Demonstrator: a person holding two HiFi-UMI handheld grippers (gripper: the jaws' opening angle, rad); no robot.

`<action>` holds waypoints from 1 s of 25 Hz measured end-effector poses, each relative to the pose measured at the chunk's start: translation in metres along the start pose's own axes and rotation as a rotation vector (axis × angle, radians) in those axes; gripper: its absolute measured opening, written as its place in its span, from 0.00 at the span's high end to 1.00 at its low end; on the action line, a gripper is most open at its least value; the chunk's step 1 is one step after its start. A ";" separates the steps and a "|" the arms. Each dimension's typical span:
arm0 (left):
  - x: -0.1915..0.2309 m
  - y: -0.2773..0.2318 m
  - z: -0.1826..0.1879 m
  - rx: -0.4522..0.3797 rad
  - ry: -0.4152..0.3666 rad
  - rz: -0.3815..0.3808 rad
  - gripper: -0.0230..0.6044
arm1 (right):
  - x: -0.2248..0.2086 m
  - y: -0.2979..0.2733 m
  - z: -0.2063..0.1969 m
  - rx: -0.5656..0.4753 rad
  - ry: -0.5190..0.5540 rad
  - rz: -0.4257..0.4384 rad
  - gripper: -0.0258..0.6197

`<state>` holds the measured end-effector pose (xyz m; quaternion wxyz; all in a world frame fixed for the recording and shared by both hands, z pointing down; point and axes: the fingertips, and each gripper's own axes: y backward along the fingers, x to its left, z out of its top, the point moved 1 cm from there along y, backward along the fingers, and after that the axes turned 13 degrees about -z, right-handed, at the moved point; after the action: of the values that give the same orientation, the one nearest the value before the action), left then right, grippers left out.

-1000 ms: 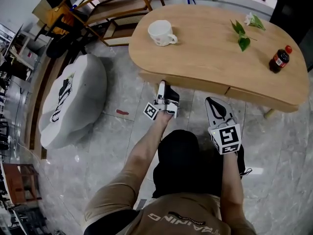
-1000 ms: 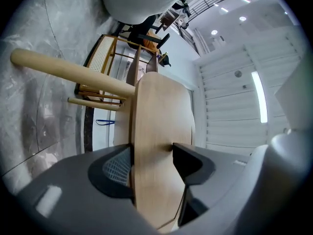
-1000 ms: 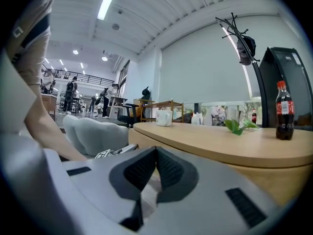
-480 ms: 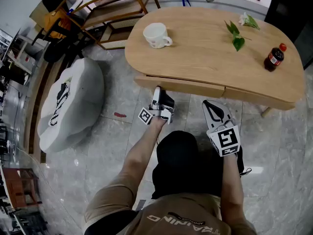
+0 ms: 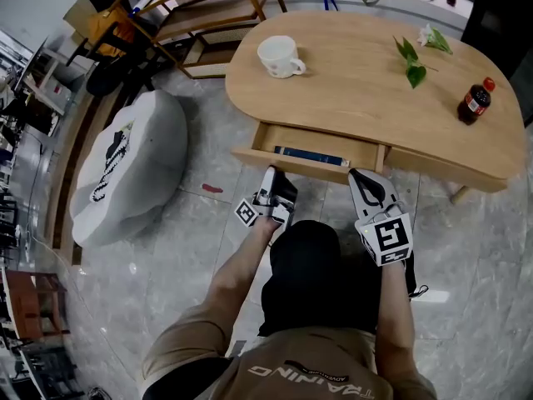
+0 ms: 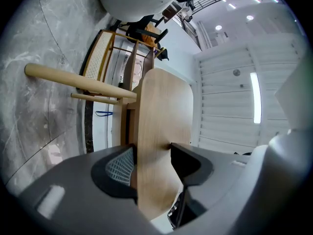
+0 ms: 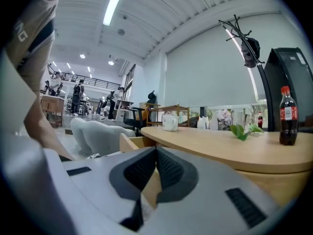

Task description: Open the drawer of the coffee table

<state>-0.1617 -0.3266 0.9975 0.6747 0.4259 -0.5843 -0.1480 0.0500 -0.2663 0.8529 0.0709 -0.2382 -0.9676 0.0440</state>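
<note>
The light wooden coffee table (image 5: 366,82) has its left drawer pulled out. The drawer front (image 5: 321,162) stands clear of the table edge, and a flat blue thing (image 5: 312,154) lies inside. My left gripper (image 5: 271,176) is shut on the left part of that front. In the left gripper view the wooden panel (image 6: 164,111) runs between the two dark pads (image 6: 117,168), which press on both sides of it, around my left gripper (image 6: 151,153). My right gripper (image 5: 363,178) hovers by the front's right end, its pads meeting at my right gripper (image 7: 156,154), with the open drawer corner (image 7: 128,142) beyond.
On the tabletop stand a white cup (image 5: 279,57), a green sprig (image 5: 412,61) and a small cola bottle (image 5: 475,100). A grey-white beanbag (image 5: 129,177) lies on the marble floor at the left. Wooden shelving (image 5: 200,7) stands behind the table. The person's knees fill the lower middle.
The drawer has slid out of the table toward the person, drawn by my left gripper, which moved back with it. My right gripper has stayed about where it was.
</note>
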 end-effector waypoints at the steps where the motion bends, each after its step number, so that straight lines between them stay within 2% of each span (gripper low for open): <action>1: -0.003 0.003 0.000 0.000 -0.001 0.002 0.62 | 0.002 0.001 0.001 -0.004 -0.002 0.006 0.95; 12: -0.010 0.014 -0.007 0.035 -0.022 0.010 0.62 | 0.004 0.014 0.017 -0.044 0.008 0.015 0.95; 15: -0.011 0.015 -0.009 0.057 -0.036 0.035 0.62 | 0.005 0.016 0.022 -0.055 0.005 0.018 0.95; 20: -0.014 0.023 -0.015 0.150 -0.089 0.125 0.62 | 0.005 0.018 0.024 -0.058 0.004 0.026 0.95; 25: -0.030 0.026 -0.025 0.294 -0.180 0.210 0.62 | 0.009 0.018 0.024 -0.040 0.011 0.041 0.95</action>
<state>-0.1550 -0.2796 0.9982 0.5619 0.4418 -0.6988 -0.0273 0.0465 -0.2472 0.8279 0.0705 -0.2597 -0.9628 0.0246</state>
